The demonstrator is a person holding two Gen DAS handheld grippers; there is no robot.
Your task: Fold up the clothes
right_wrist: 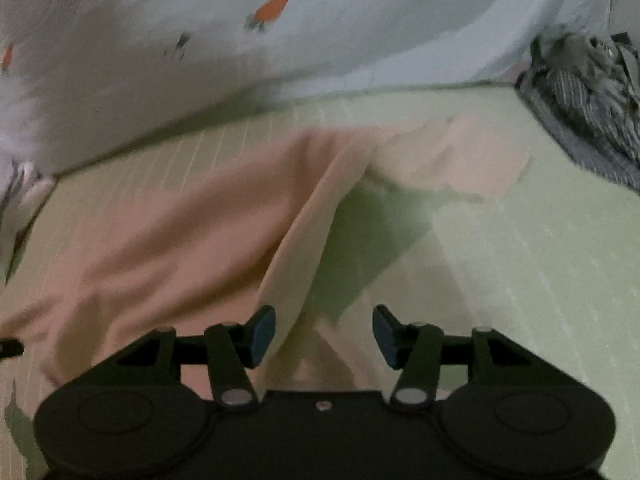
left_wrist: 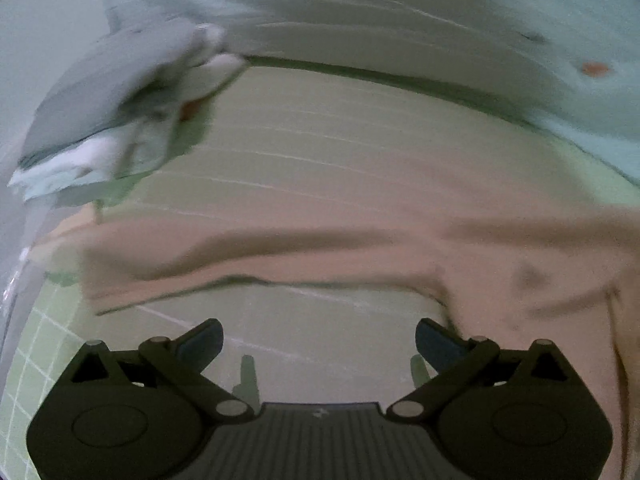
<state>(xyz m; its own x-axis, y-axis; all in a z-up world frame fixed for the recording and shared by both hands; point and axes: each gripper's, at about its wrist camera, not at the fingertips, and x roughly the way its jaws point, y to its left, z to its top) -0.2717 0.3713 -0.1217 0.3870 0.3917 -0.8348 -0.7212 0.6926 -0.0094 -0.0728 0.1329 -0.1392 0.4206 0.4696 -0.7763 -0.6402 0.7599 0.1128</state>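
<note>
A pale pink garment point(left_wrist: 320, 240) lies spread on a green sheet point(left_wrist: 320, 128) with thin white lines. In the left wrist view it stretches across the middle and runs down the right side. My left gripper point(left_wrist: 318, 336) hovers over bare sheet just in front of its near edge, jaws wide open, nothing between them. In the right wrist view the pink garment point(right_wrist: 180, 232) covers the left half, and a raised fold of it runs down between the fingers of my right gripper point(right_wrist: 324, 320). That gripper stands open, its pads clear of the cloth.
A pale quilt with carrot prints point(right_wrist: 200, 60) banks up along the far edge of the green sheet point(right_wrist: 520, 260). A crumpled grey and white bundle of clothes point(left_wrist: 120, 100) lies at far left. A dark striped grey garment point(right_wrist: 592, 92) is heaped at far right.
</note>
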